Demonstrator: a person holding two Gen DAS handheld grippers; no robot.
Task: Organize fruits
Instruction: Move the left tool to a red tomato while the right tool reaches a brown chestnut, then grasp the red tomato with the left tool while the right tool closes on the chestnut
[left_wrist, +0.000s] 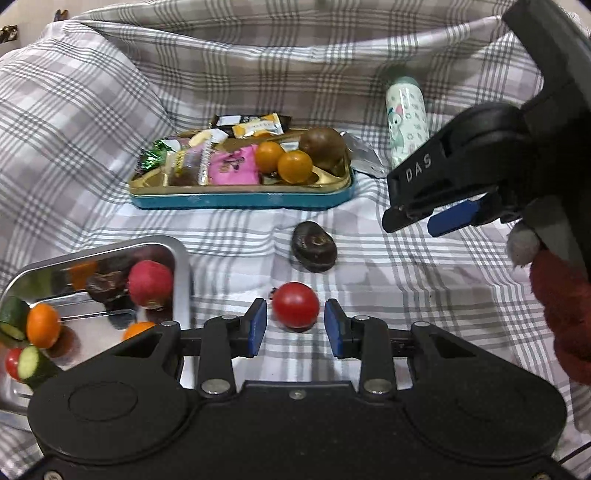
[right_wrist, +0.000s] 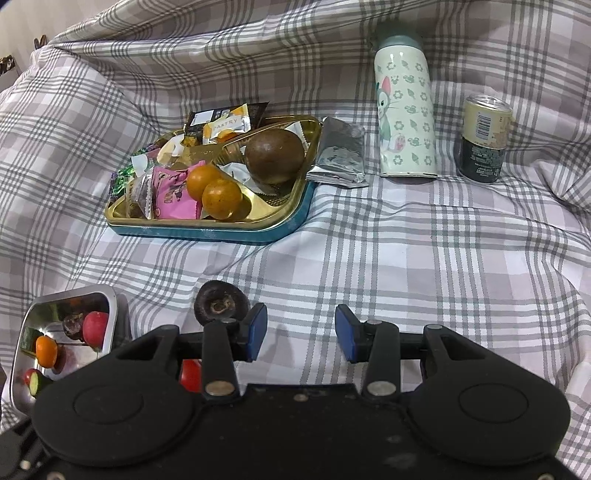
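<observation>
A red tomato (left_wrist: 295, 305) lies on the checked cloth just ahead of my left gripper (left_wrist: 296, 326). The blue pads stand either side of it with small gaps, open and not pressing. A dark brown fruit (left_wrist: 313, 246) rests on the cloth beyond it. At the left a steel tray (left_wrist: 181, 254) holds a red fruit (left_wrist: 150, 284), small oranges, cucumber pieces and another tomato. My right gripper (right_wrist: 301, 332) hovers open and empty over the cloth, right of the dark fruit (right_wrist: 221, 303). It also shows at the far right as the right gripper (left_wrist: 412, 223).
A teal tin (left_wrist: 240, 201) with a gold inside holds wrapped snacks, two small oranges (left_wrist: 282, 160) and a round brown fruit (right_wrist: 275, 155). Behind stand a patterned bottle (right_wrist: 404, 110), a can (right_wrist: 484, 138) and a foil packet (right_wrist: 340, 153). A red sleeve (left_wrist: 561, 306) is at the right.
</observation>
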